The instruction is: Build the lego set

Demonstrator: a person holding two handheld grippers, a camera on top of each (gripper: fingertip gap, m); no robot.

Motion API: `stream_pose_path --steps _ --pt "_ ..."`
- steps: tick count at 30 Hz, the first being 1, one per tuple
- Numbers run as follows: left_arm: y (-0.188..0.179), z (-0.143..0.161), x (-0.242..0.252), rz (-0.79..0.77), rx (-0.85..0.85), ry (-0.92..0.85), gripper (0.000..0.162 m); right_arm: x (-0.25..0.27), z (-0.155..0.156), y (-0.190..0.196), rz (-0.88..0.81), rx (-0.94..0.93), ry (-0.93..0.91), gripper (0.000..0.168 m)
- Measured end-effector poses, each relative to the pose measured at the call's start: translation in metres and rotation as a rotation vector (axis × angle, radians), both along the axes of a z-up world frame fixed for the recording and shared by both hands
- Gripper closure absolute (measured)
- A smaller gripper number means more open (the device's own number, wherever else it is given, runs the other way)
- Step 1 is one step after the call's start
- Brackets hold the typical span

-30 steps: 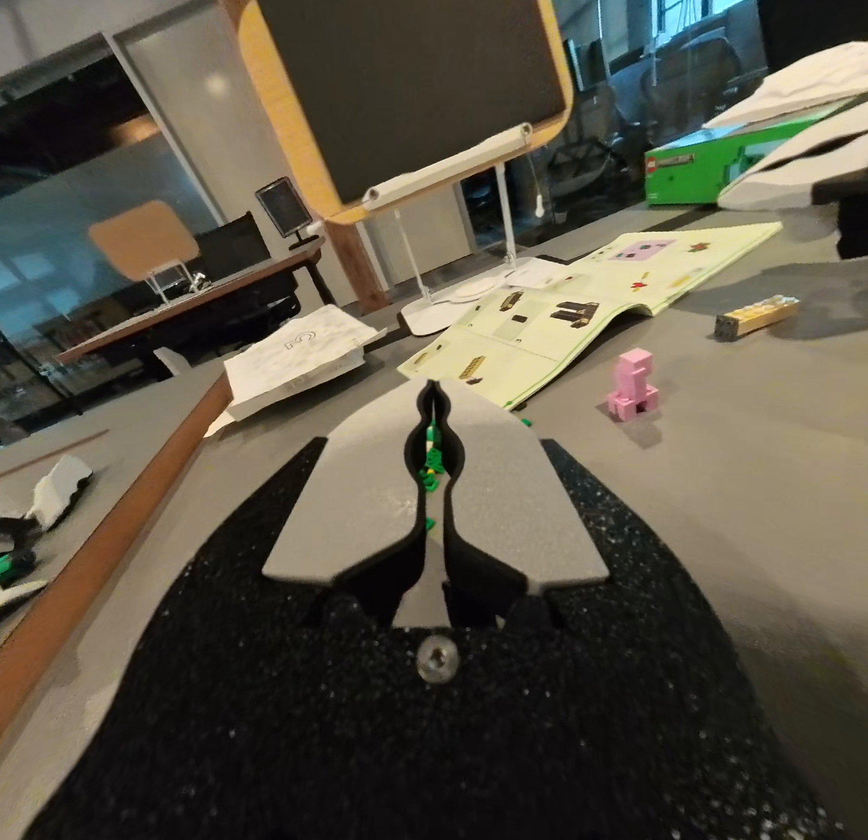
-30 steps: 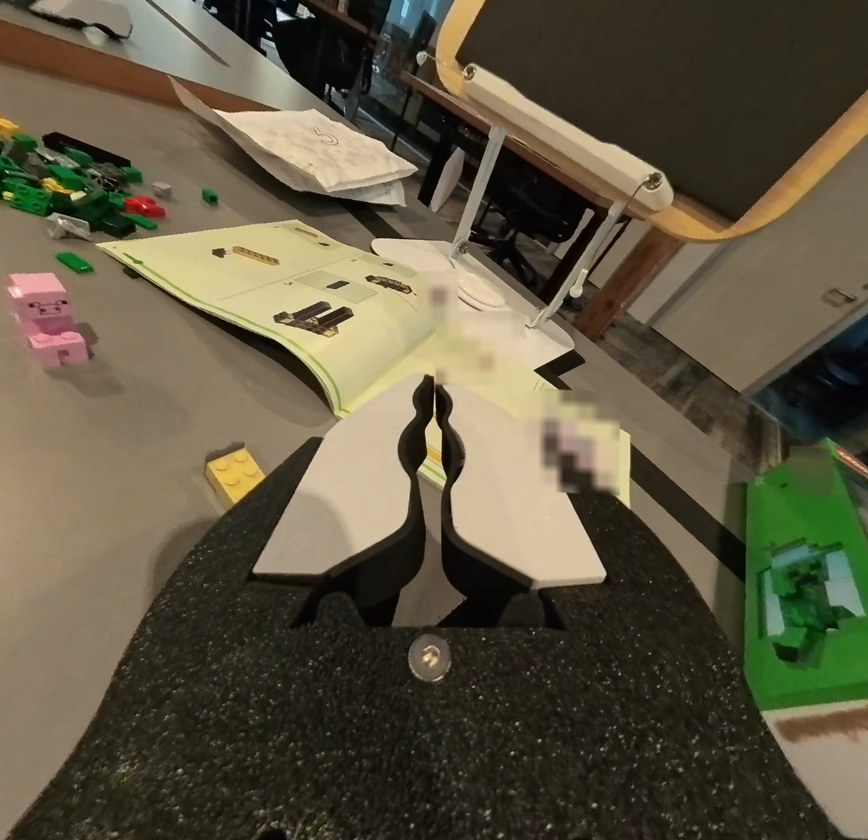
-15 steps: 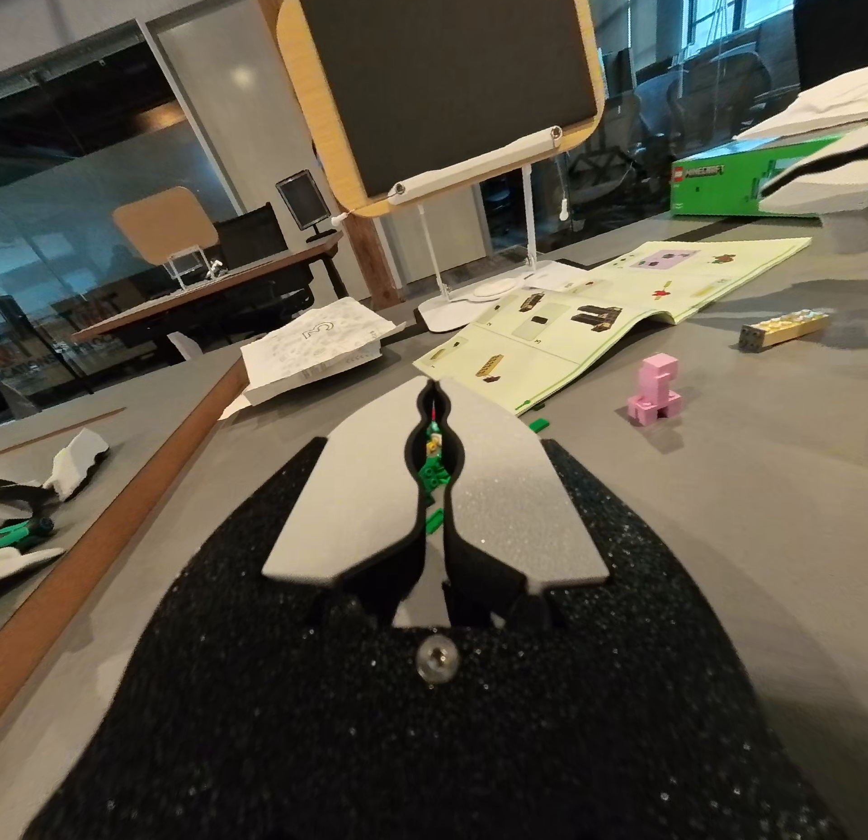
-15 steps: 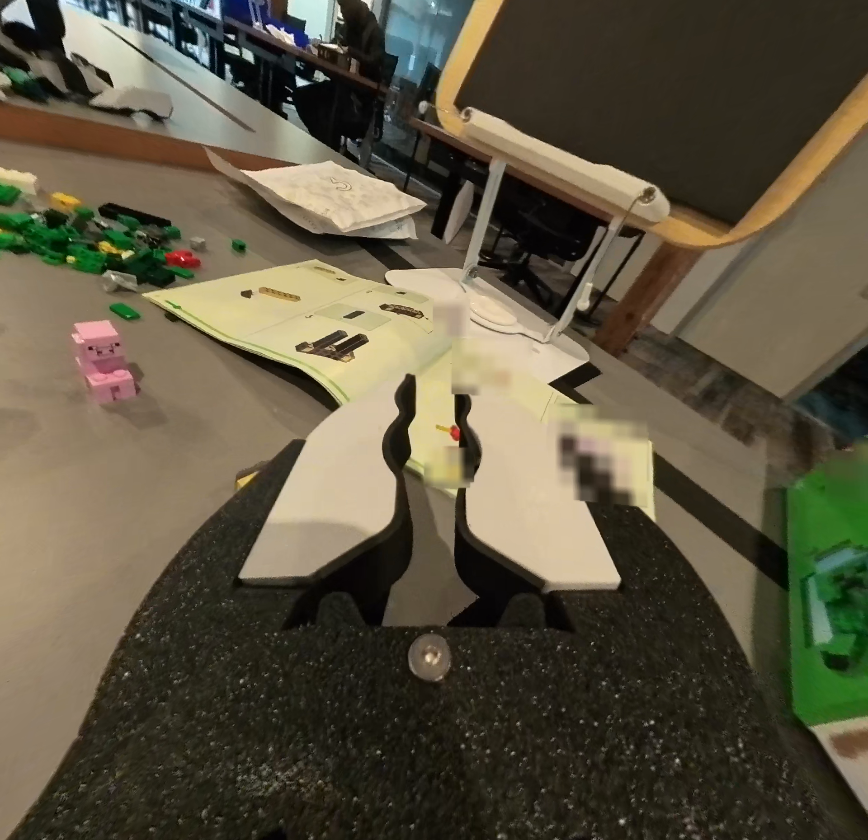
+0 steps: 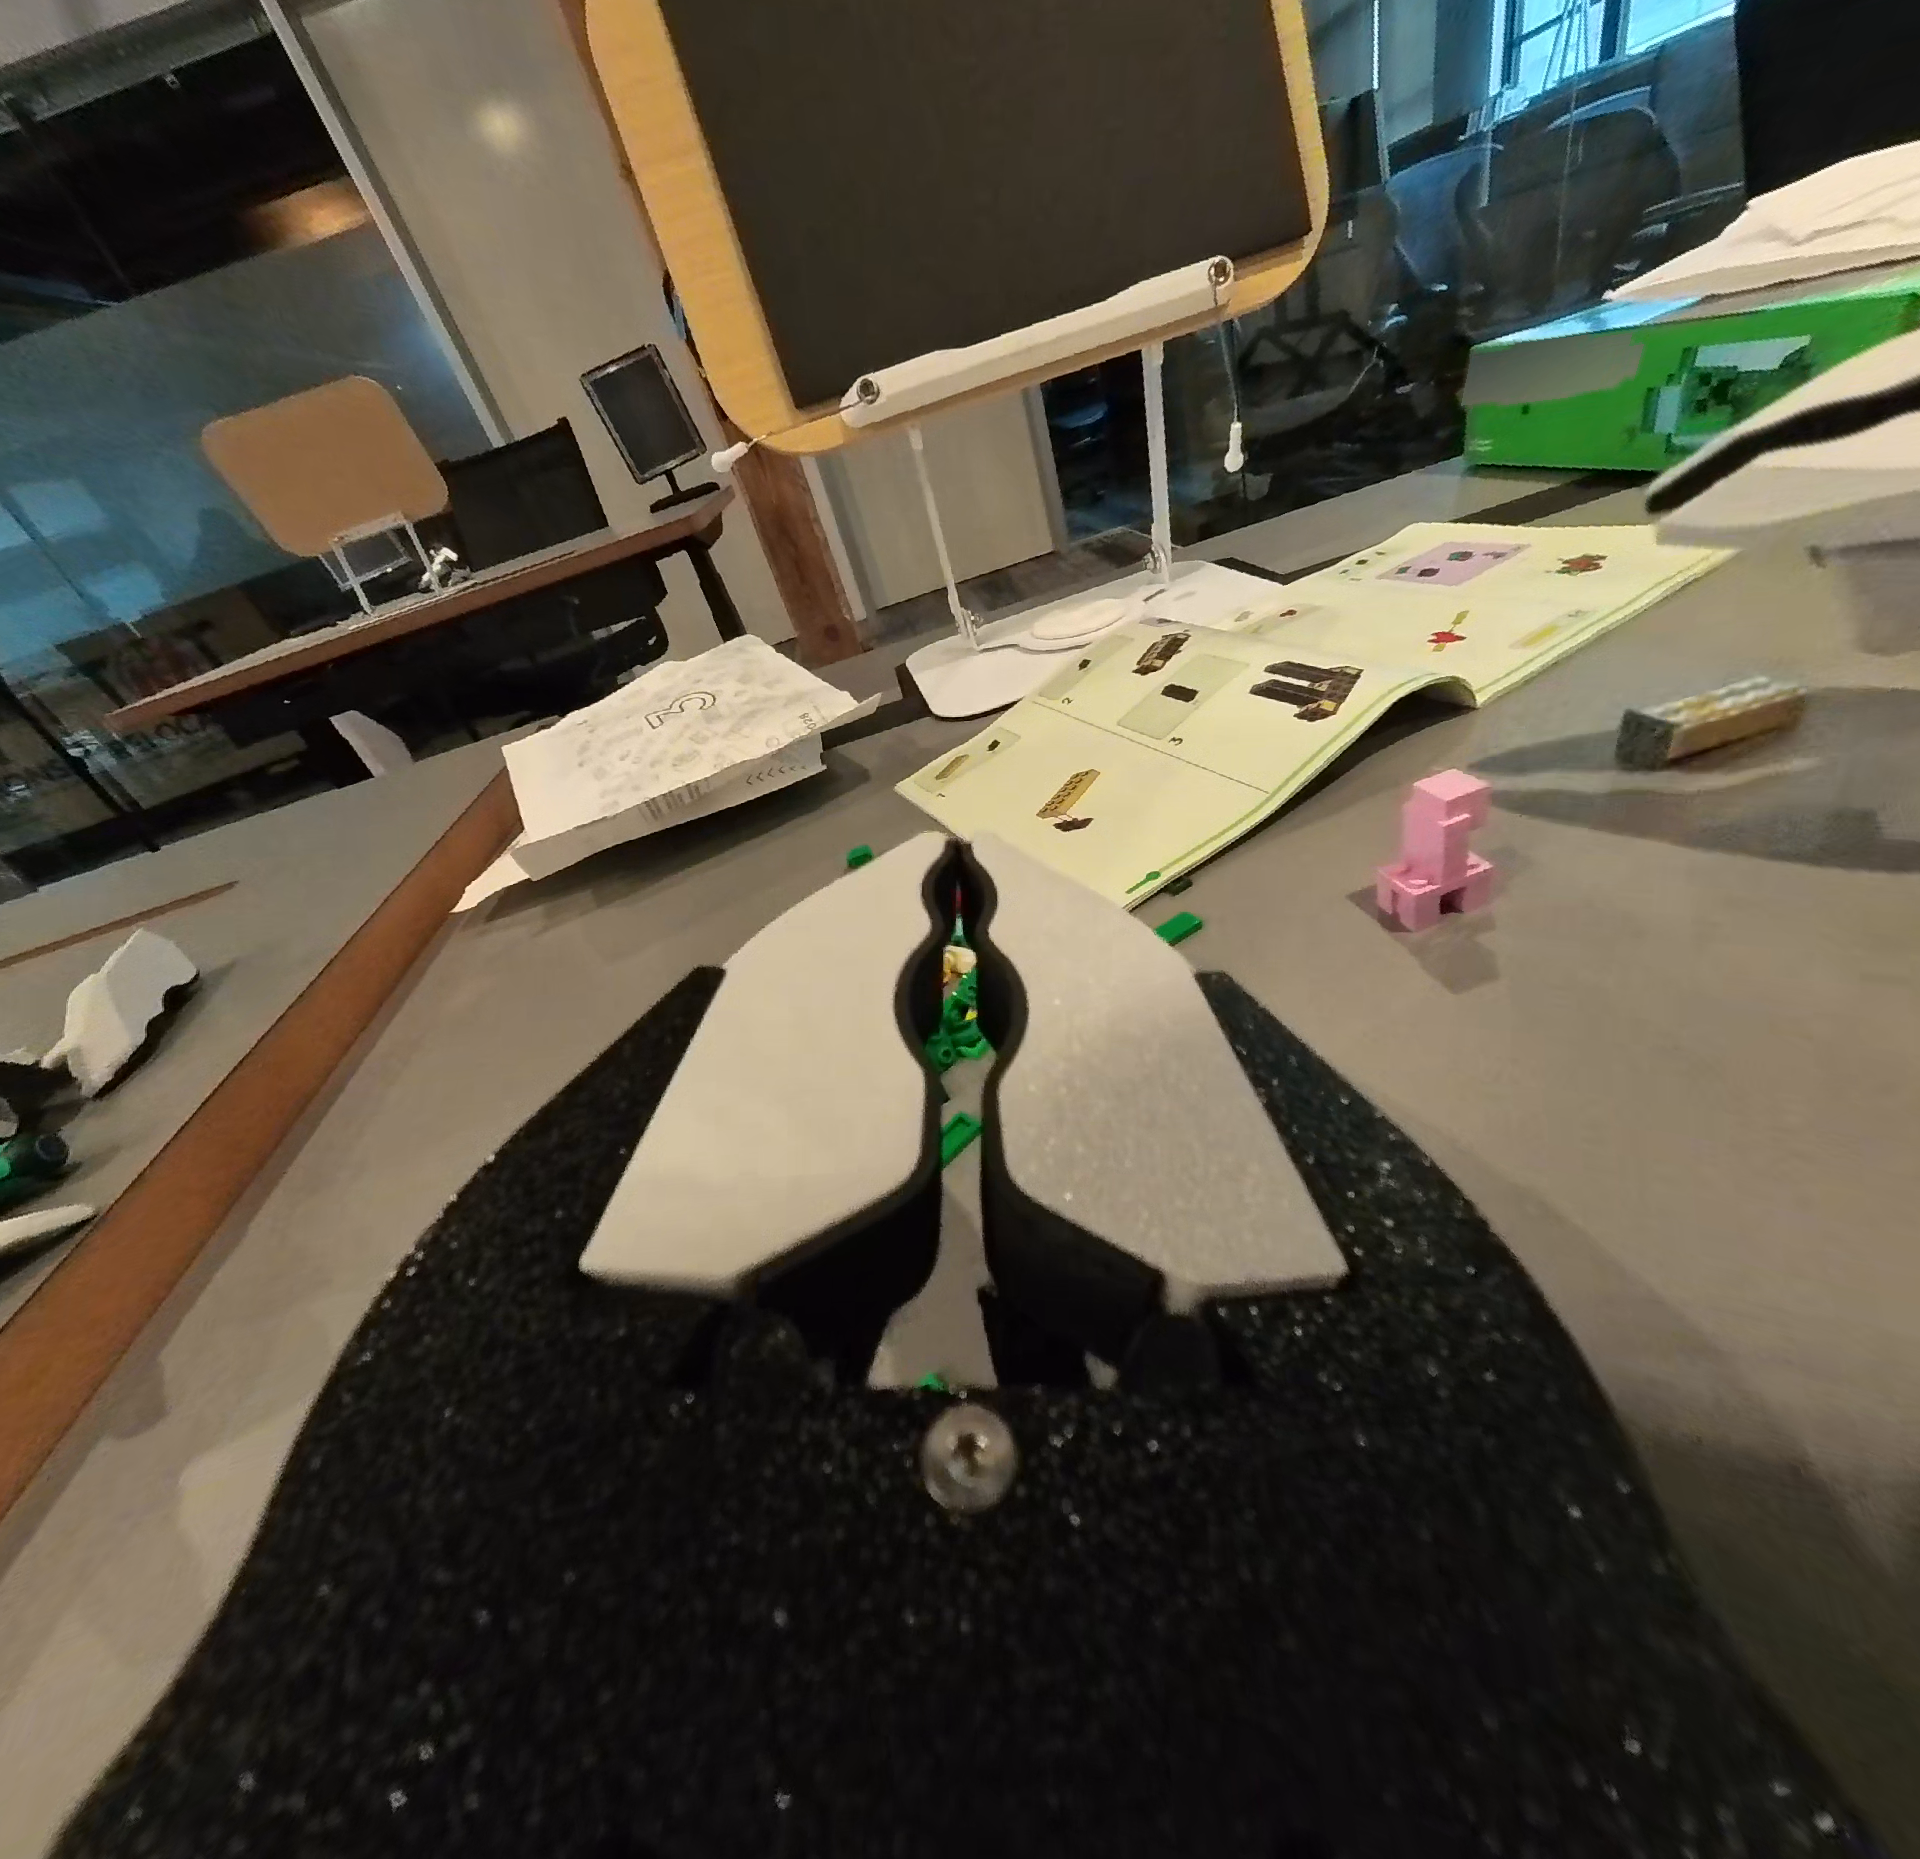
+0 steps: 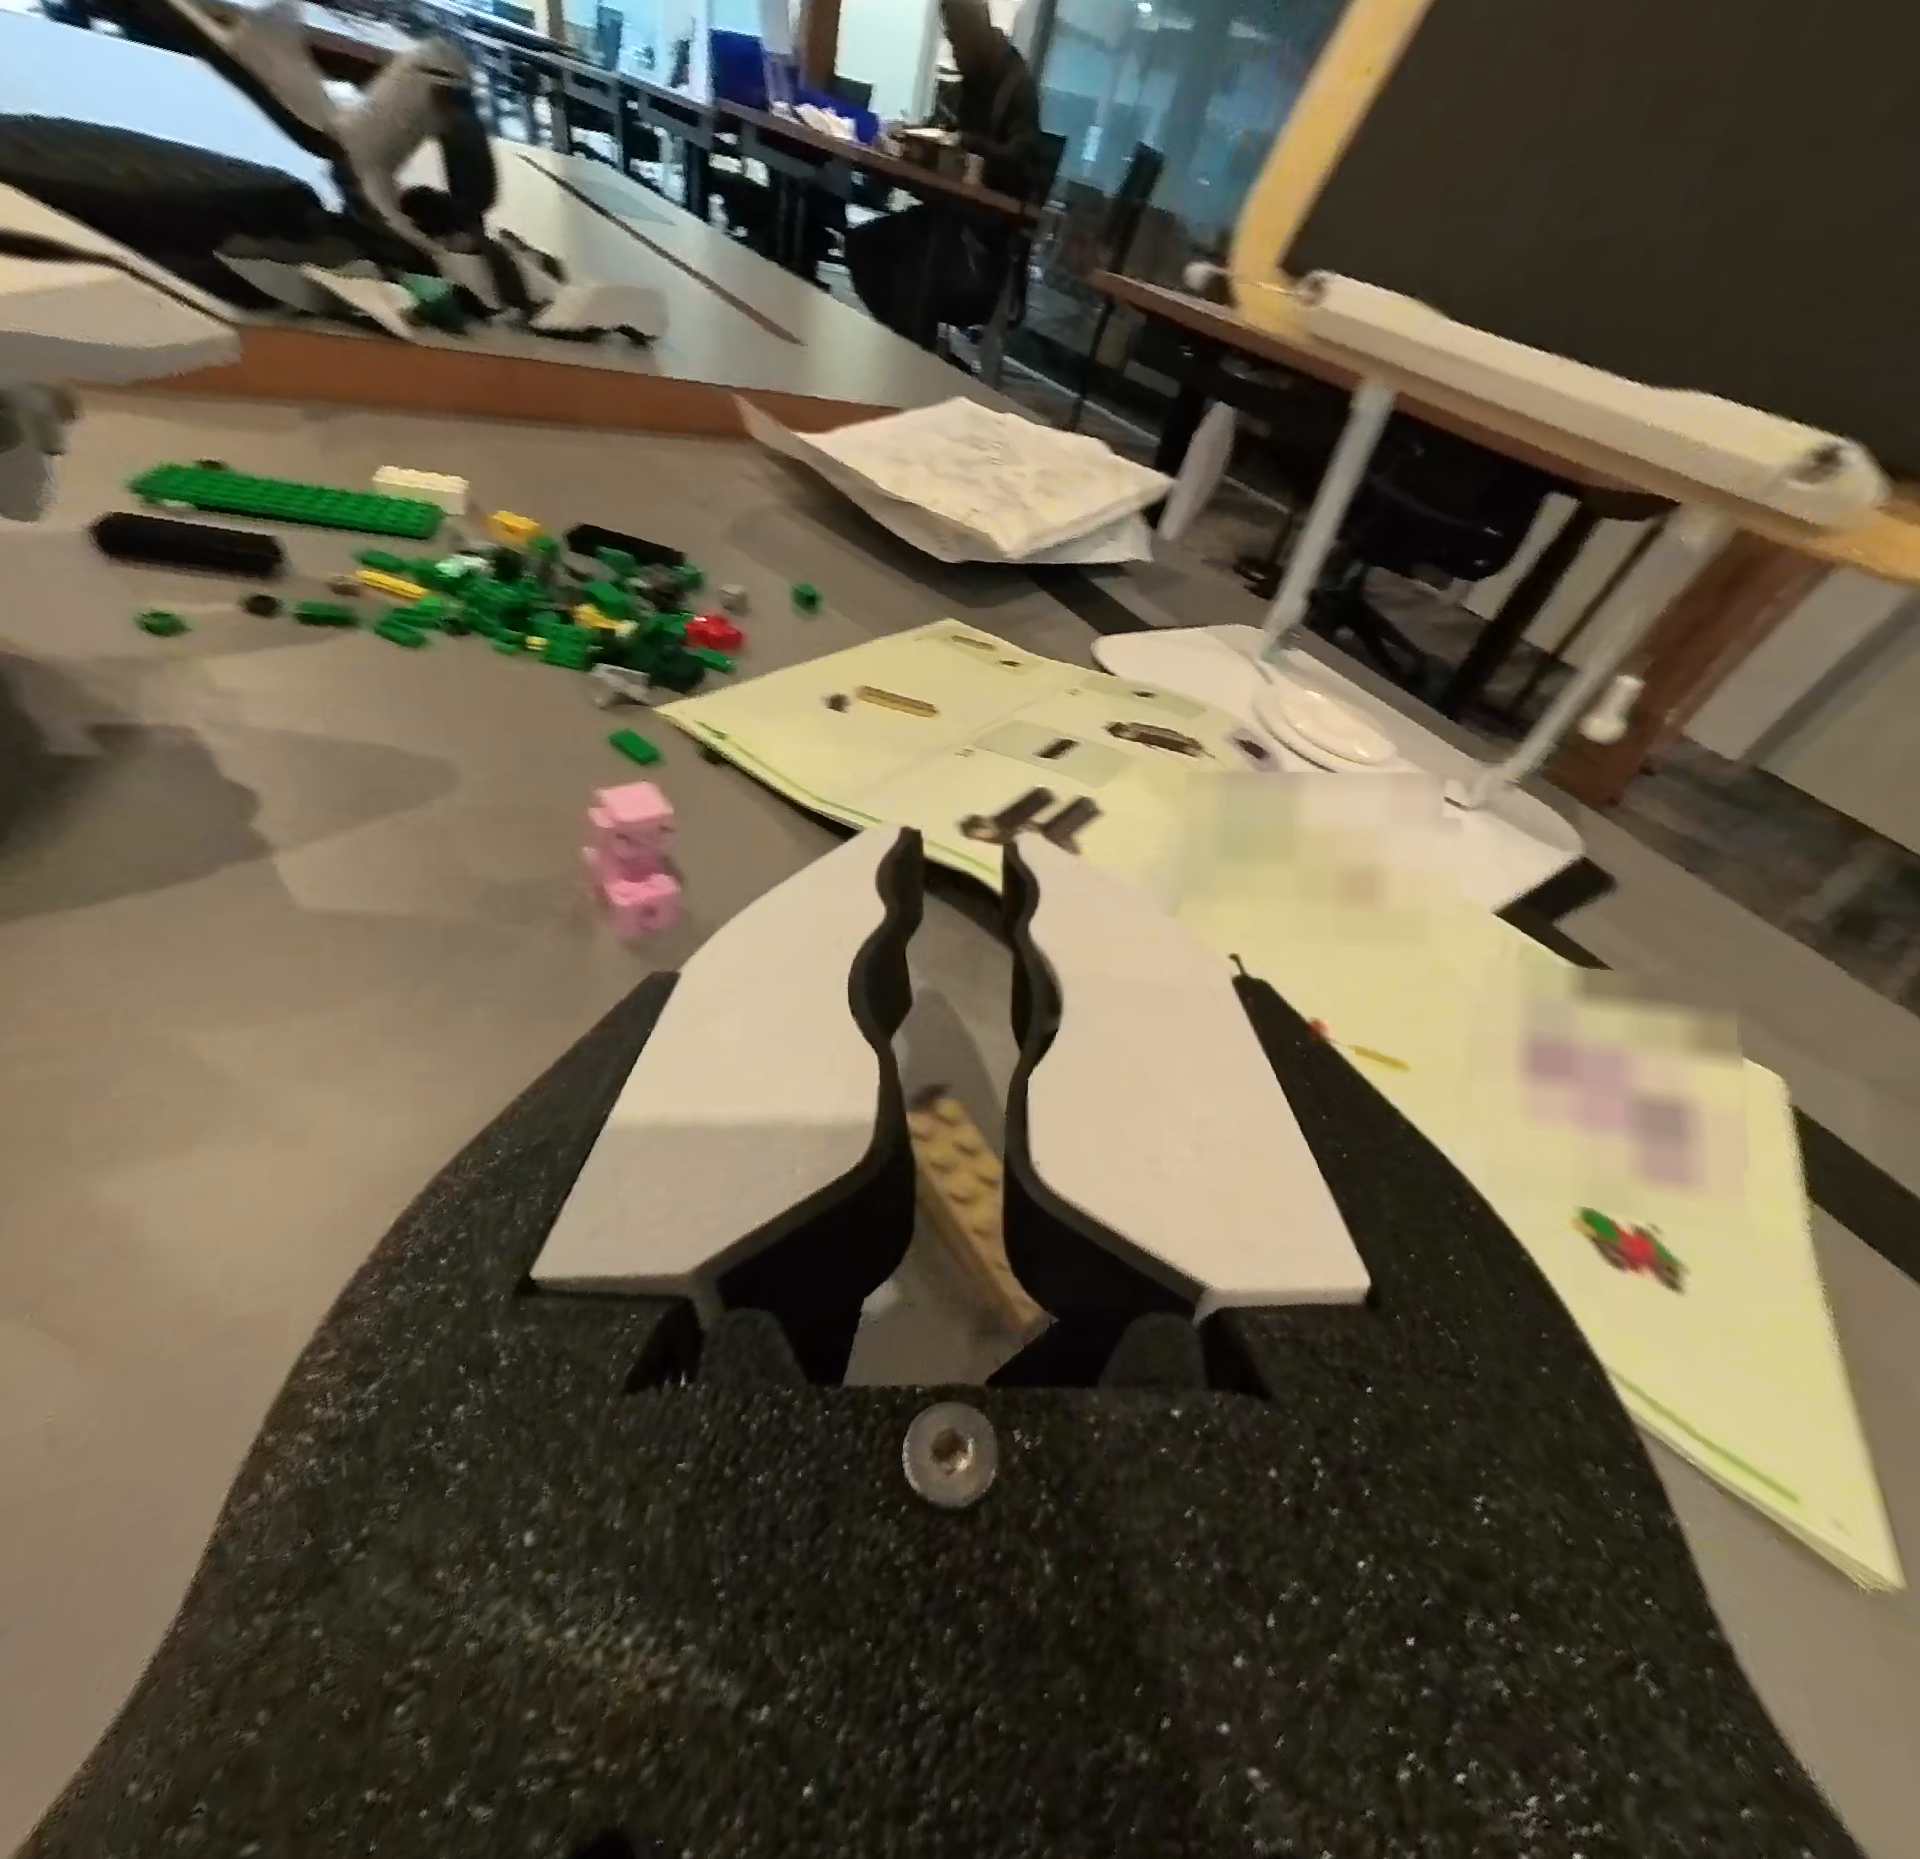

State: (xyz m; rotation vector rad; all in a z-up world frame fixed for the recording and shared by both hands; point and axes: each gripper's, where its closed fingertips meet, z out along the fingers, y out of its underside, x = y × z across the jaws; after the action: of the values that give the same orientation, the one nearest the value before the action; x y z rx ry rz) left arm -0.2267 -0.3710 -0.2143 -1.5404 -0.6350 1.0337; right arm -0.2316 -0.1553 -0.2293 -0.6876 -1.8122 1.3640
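The right claw [image 6: 961,859] hung released over the tan studded brick [image 6: 961,1181]; the left claw [image 5: 958,864] stayed clenched, empty; next, judging, descend and grip.

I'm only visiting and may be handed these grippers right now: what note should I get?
Left gripper: fingers closed, empty, above the loose brick pile.
Right gripper: fingers open, empty, above the tan brick piece lying on the table.
Pink pig: built, standing near the open instruction booklet.
Green baseplate: behind the pile.
Left: most bricks unassembled; probably grasp the tan piece next.
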Motion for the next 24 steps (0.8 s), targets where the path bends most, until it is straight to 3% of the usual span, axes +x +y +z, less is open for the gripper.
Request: stream_pose_path --steps 6,24 --pt "0.007 -0.003 0.003 -0.022 -0.023 -0.007 0.162 0.014 -0.009 -0.036 0.087 0.137 0.041 0.157" --pt "0.016 -0.009 0.003 -0.051 -0.071 -0.027 0.162 0.012 -0.009 -0.034 0.116 0.071 -0.012 0.157"
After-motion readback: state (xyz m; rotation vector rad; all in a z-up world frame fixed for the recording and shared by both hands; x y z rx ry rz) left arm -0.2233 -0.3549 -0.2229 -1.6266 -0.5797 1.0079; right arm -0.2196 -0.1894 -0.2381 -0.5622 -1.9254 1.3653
